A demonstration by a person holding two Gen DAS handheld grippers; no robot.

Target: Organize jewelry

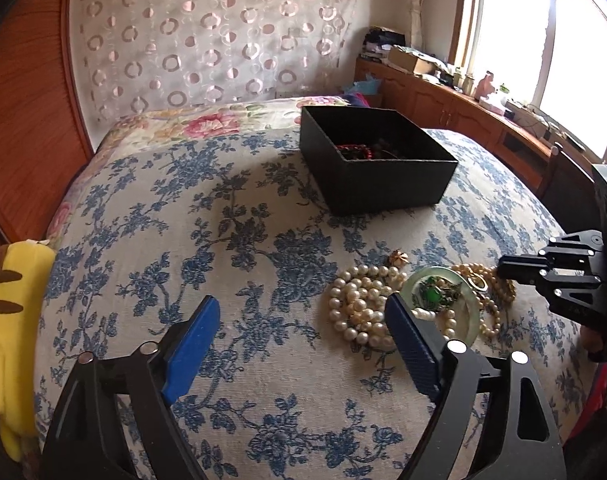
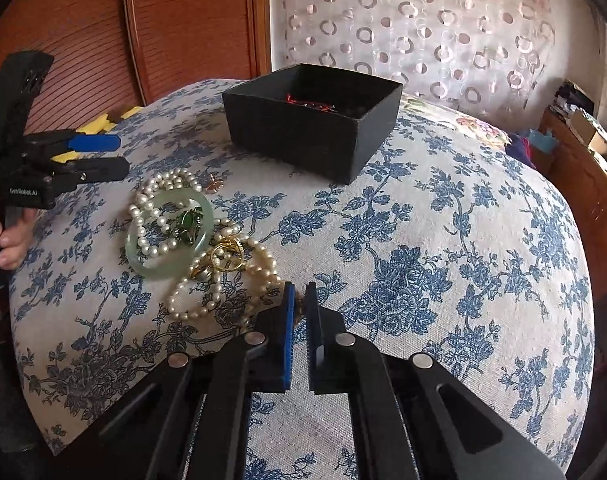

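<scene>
Pick-up step: right gripper (image 2: 300,300) clenched on the near pearl strand (image 2: 223,280), left gripper (image 1: 303,320) released; next, carry to the far black box (image 2: 311,120).

The bedspread (image 1: 231,216) is off-white, printed with blue flowers and leaves; beyond it lies a cloth with pink roses (image 1: 211,124). The open box (image 1: 377,184) is black, with dark red beads (image 1: 353,150) inside. The pearl strands (image 2: 223,276) are cream, the bangle (image 2: 169,236) pale jade green, the pendant (image 2: 189,222) deep green, the ring (image 2: 227,256) gold. The gripper pads (image 1: 191,354) are blue on black frames. The curtain (image 1: 207,36) is sheer white with pinkish circles. The plush toy (image 1: 13,300) is yellow with brown stripes.
</scene>
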